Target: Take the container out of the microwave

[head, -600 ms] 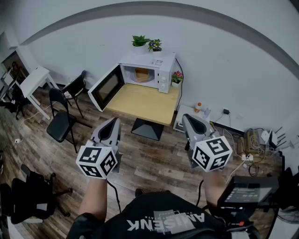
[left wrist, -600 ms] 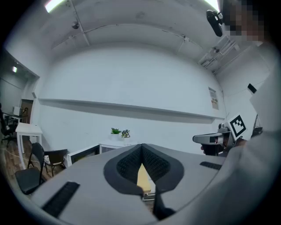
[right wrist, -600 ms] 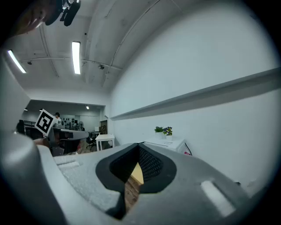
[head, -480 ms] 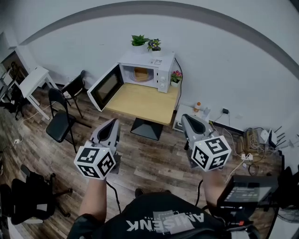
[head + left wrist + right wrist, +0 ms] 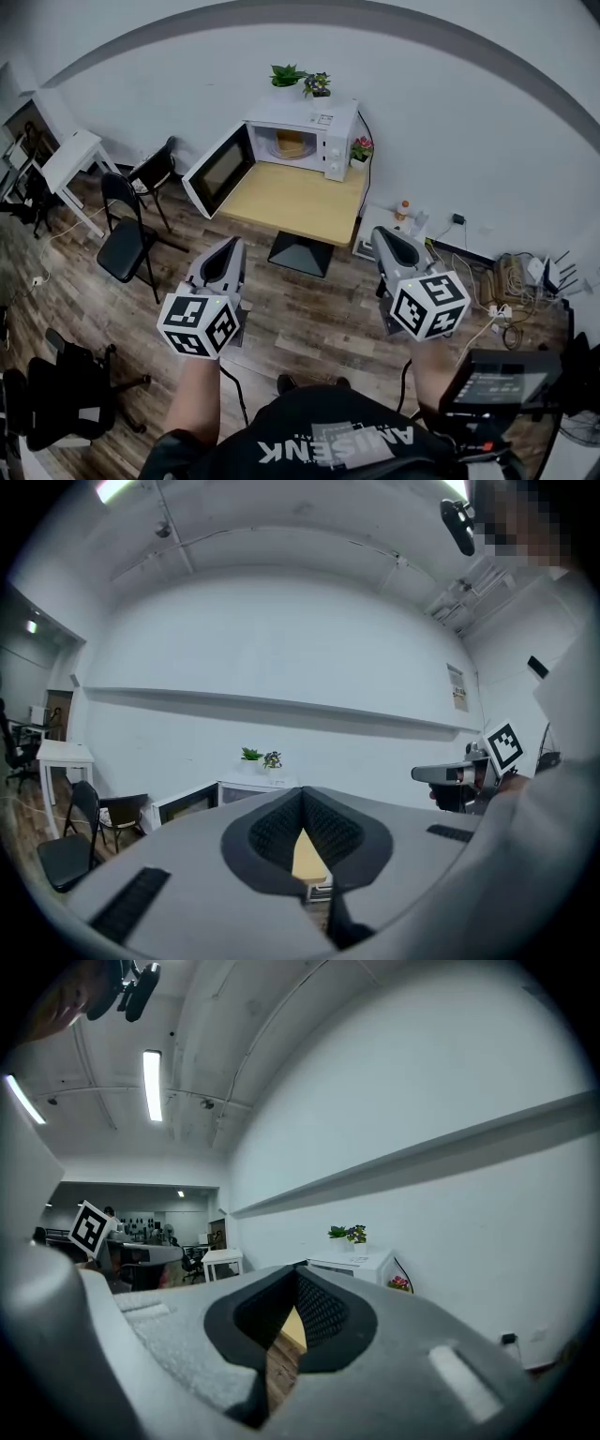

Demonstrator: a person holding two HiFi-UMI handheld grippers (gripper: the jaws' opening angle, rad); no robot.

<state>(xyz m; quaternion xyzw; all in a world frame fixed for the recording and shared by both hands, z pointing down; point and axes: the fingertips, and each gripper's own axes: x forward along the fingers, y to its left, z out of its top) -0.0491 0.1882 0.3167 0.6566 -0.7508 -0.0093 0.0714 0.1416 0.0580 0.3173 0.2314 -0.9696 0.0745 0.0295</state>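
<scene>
The white microwave point(image 5: 302, 138) stands at the back of a light wooden table point(image 5: 292, 201), its door point(image 5: 218, 171) swung open to the left. Inside the cavity sits a tan container point(image 5: 291, 144). My left gripper point(image 5: 229, 247) and right gripper point(image 5: 383, 236) are held level side by side above the floor, well short of the table, both shut with nothing between the jaws. The left gripper view shows its shut jaws in front of the microwave point(image 5: 255, 789). In the right gripper view the microwave point(image 5: 354, 1264) lies ahead to the right.
Two small potted plants point(image 5: 300, 78) stand on the microwave, and a flower pot point(image 5: 360, 152) is beside it. Black chairs point(image 5: 127, 239) and a white desk point(image 5: 67, 161) are at the left. Cables and boxes point(image 5: 511, 277) lie on the floor at the right.
The microwave and table sit slightly lower and further right in the head view. Both grippers keep the same shut, level pose.
</scene>
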